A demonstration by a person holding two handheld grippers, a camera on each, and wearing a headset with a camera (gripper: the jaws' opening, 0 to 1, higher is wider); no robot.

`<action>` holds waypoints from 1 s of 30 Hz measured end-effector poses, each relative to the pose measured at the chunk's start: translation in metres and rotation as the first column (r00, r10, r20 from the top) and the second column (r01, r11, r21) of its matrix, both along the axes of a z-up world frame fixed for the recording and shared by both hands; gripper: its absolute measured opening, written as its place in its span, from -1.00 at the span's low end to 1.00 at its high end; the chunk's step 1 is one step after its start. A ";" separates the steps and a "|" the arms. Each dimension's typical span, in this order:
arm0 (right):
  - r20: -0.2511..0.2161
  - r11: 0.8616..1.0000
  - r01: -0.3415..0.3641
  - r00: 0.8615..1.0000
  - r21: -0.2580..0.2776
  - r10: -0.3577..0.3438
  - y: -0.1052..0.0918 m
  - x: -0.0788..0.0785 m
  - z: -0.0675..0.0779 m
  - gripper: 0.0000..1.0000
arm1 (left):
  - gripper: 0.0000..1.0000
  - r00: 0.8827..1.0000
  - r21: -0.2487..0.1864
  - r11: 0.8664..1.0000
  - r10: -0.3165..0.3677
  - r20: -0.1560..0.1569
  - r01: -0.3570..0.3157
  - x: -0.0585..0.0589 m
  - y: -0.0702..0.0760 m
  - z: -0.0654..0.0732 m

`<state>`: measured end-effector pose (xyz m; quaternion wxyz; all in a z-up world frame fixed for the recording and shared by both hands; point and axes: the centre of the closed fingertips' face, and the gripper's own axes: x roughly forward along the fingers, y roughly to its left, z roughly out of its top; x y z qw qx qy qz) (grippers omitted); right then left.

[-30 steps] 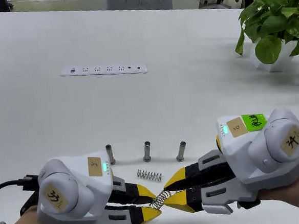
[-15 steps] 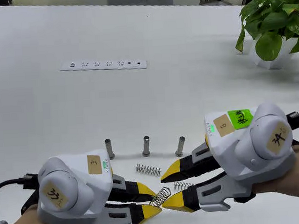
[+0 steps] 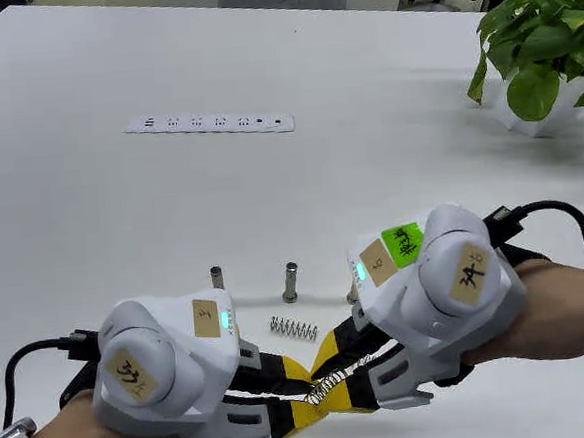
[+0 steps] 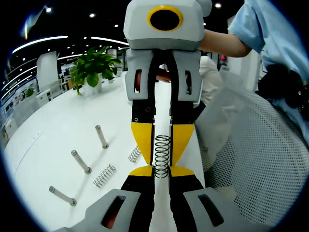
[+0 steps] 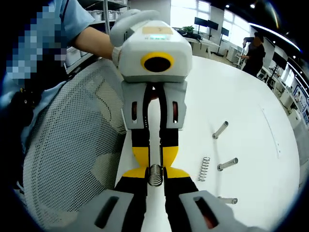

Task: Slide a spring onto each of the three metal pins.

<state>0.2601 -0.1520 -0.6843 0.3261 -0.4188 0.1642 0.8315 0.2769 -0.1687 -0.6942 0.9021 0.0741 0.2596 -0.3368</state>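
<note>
Wide white table, potted plant at its far right, power strip lying further back. Nearest the viewer, left gripper and right gripper nose to nose, yellow tips overlapping. Left jaws clamped on one end of the held spring. Right jaws, spread wide a second ago, now drawn in on either side of the other end; apparently pinching it too, though hard to confirm with the tips crossed. Looks like a handover or re-grip before threading. Just beyond, in a row, first pin, second pin, third pin, all bare. Between pins and grippers, loose spring and second loose spring, flat on the table. No pin fitted yet.
</note>
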 end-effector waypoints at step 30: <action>0.032 0.998 -0.055 0.998 -0.026 0.056 0.009 -0.001 0.008 -0.76 | -0.44 0.990 -0.054 0.988 0.143 -0.017 -0.144 -0.003 0.017 -0.003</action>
